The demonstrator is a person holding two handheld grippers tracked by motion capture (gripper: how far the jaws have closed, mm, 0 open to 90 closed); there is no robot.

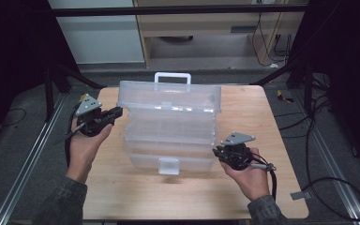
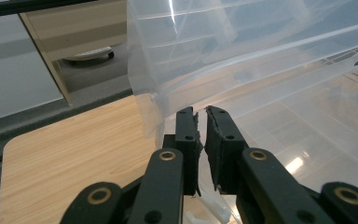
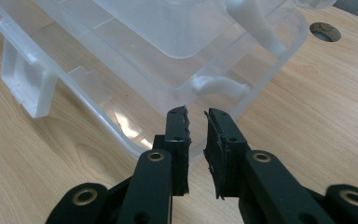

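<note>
Clear ribbed plastic box [image 1: 168, 129] apparently pinched edgewise by both nearly closed tools [image 1: 115, 112] [image 1: 218, 152].

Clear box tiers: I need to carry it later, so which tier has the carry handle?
The top tier, farthest from the person; the white handle stands on its back edge, while the lower tiers have none.

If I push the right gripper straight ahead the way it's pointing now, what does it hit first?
Most likely the clear plastic box: the right gripper points at its lower tray's rim near the corner, just ahead of the jaws. Depth is uncertain.
</note>
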